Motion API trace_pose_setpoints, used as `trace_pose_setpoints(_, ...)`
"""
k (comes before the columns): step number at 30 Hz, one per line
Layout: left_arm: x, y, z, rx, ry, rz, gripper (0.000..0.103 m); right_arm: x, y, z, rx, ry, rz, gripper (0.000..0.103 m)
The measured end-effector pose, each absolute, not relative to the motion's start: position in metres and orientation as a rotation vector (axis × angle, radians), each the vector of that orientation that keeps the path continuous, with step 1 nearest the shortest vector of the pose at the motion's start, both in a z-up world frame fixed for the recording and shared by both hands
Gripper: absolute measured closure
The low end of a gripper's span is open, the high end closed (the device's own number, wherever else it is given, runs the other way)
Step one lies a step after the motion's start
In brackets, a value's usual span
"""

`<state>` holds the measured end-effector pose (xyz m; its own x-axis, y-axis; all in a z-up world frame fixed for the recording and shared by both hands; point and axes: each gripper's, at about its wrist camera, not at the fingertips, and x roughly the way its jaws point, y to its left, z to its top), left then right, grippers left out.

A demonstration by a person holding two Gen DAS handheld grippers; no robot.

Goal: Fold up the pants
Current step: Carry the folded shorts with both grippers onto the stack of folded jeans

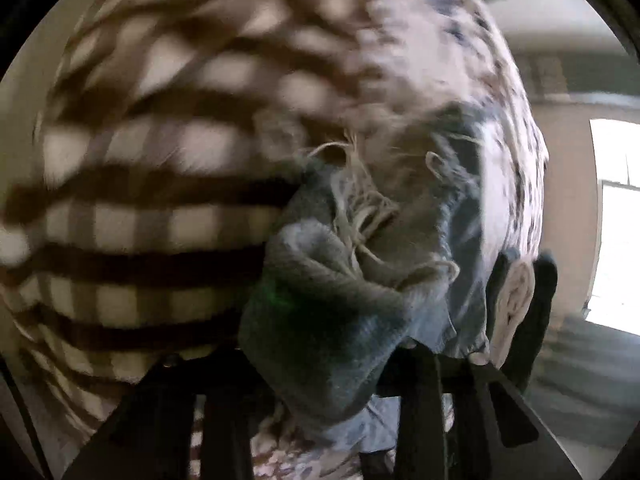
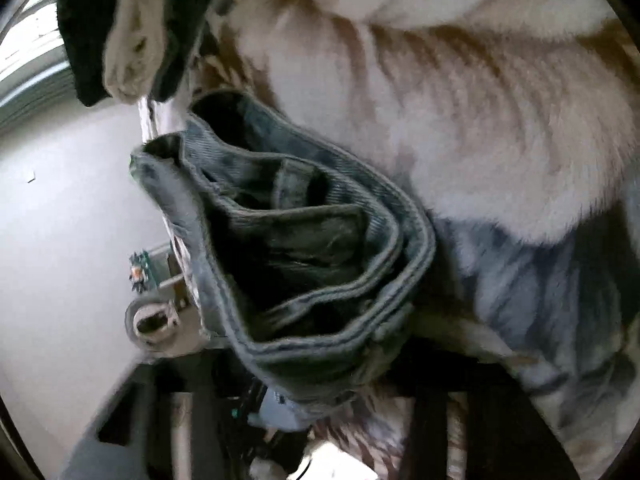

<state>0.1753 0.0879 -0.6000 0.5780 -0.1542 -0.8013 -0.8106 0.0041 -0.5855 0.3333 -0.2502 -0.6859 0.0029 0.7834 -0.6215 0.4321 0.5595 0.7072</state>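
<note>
The pants are blue-grey jeans. In the left wrist view my left gripper (image 1: 320, 344) is shut on a bunched, frayed end of the jeans (image 1: 344, 264), with loose white threads hanging from it. The fabric hides the fingertips. In the right wrist view my right gripper (image 2: 316, 376) is shut on the folded waistband of the jeans (image 2: 304, 248), held in several stacked layers. More denim (image 2: 540, 292) trails off to the right. Both ends are lifted above a brown-and-cream checked blanket (image 1: 152, 168).
The blanket shows cream and furry in the right wrist view (image 2: 460, 100). A black-and-white gripper finger (image 1: 520, 296) stands at the right of the left view, another at the top left of the right view (image 2: 132, 36). A bright window (image 1: 616, 220), white wall (image 2: 60, 220) and tape roll (image 2: 150, 326) lie beyond.
</note>
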Motion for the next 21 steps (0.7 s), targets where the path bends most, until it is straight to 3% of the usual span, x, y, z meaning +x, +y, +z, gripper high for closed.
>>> trace_pose_setpoints(10,0.239,0.119,-0.496,-1.396,0.960,0.430,0.081,0.321,-0.231,-0.573,1.106,1.490,0.266,0.076)
trace_pose_setpoints(21,0.424,0.119,-0.344,-1.270,0.897,0.116,0.081,0.417,-0.284,-0.409,1.214,1.203,0.290,0.078)
